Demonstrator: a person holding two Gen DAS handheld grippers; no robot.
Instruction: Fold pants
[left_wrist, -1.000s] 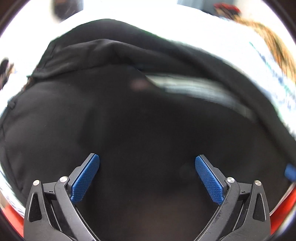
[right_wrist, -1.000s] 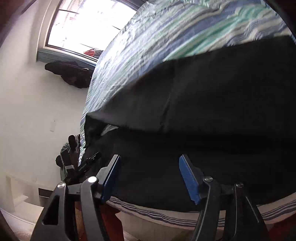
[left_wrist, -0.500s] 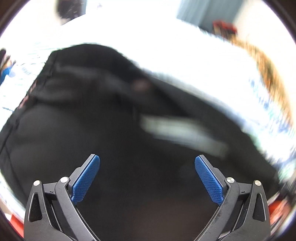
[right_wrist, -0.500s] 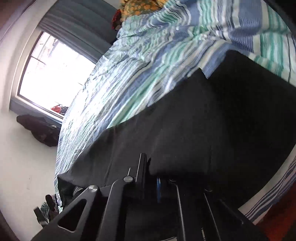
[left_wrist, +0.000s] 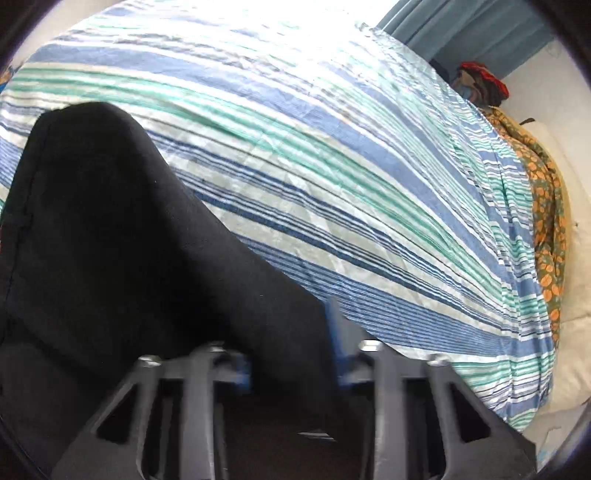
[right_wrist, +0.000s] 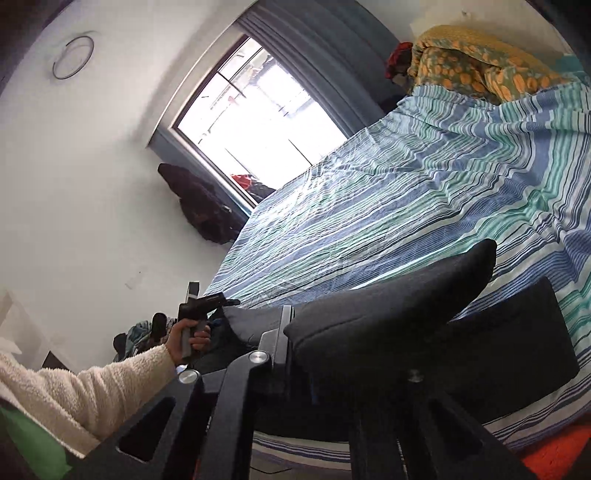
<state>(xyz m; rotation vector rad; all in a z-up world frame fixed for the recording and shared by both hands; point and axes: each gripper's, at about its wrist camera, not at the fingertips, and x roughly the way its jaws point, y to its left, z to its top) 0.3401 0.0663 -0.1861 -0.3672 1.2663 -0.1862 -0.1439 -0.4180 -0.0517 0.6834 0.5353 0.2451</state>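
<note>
One pants (left_wrist: 110, 240) — two clamped grippers (left_wrist: 291, 354)

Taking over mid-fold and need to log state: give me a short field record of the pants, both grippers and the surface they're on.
garment: black pants, partly lifted off the bed
left gripper: jaws have just been closing, now shut on the pants fabric
right gripper: shut on a bunched fold of the pants
surface: striped bedsheet, blue, green and white
pants on bed: a flat part still lies on the sheet, seen from the right wrist
person: hand in a cream sleeve holds the left gripper's handle
background: window, patterned orange blanket
</note>
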